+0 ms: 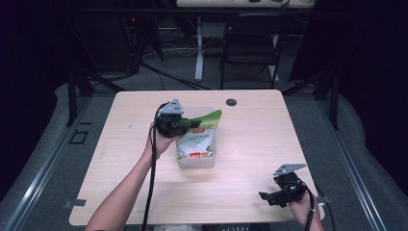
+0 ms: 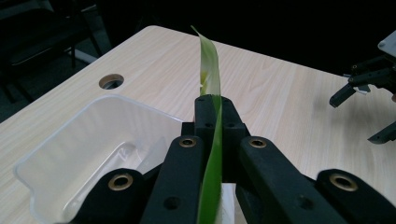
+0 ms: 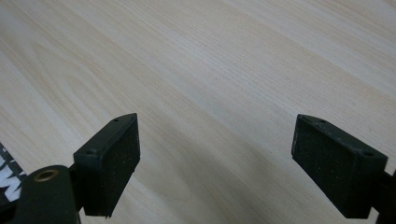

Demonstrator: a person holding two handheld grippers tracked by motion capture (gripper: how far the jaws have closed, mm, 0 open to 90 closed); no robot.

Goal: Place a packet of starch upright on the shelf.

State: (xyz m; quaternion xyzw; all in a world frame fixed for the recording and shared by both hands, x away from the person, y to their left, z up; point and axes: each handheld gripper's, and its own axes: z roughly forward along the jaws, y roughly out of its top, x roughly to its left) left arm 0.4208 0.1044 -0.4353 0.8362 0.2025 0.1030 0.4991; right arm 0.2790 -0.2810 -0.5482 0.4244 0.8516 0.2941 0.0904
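Down at the near right corner of the wooden table, the right gripper sits in the person's right hand, low over the bare wood. In its own view the two black jaws stand wide apart with nothing between them, just pale woodgrain beneath.

Farther in, left of the table's centre, the left hand holds the left gripper up over a clear plastic bin. Its jaws are clenched on the green top edge of a snack bag; in the left gripper view that edge runs as a thin green strip straight up between the closed pads and sticks out beyond them. From the high view the bag is green at the top and white lower down, with printed lettering and a food picture, and it stands tilted in the bin, its lower part inside the walls and its top leaning out toward the far right. A round cable hole lies in the tabletop just beyond the bin. Behind the table stands a dark folding chair.
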